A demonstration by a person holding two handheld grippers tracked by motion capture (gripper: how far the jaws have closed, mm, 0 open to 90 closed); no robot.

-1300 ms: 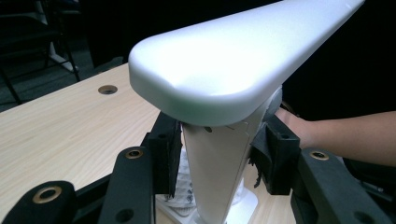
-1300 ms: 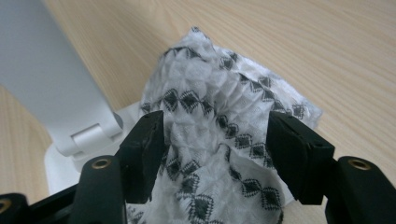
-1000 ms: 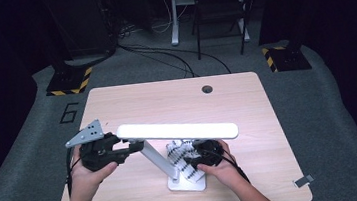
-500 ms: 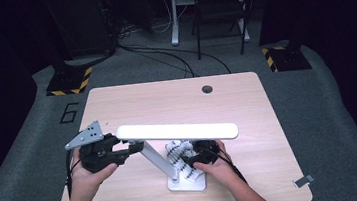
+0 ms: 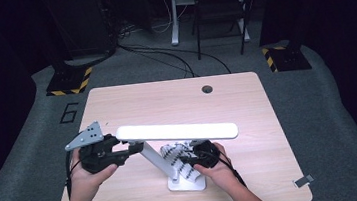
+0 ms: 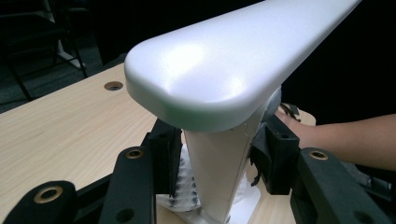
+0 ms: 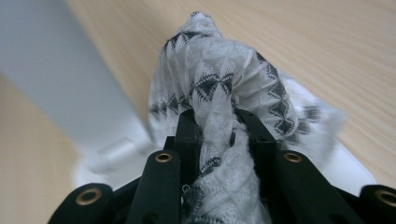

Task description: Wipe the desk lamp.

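my right tongs [image 7: 219,123] have just been closing and now pinch a bunched white cloth with black diamond pattern [image 7: 224,88], which lies on the flat white base [image 5: 188,184] of a white plastic desk lamp, at the near edge of the pale wooden bench [image 5: 246,98]. my left tongs [image 6: 217,154] are clamped on the lamp's slanted white arm [image 6: 219,172], just under the long rounded lamp head [image 5: 177,131], keeping the lamp steady. so the cloth is gripped and the lamp is braced; judging by this, the wiping of the base and arm looks barely begun, and the head above is not yet touched by the cloth. farther off, the bench is bare up to a small round cable hole [image 5: 207,89].
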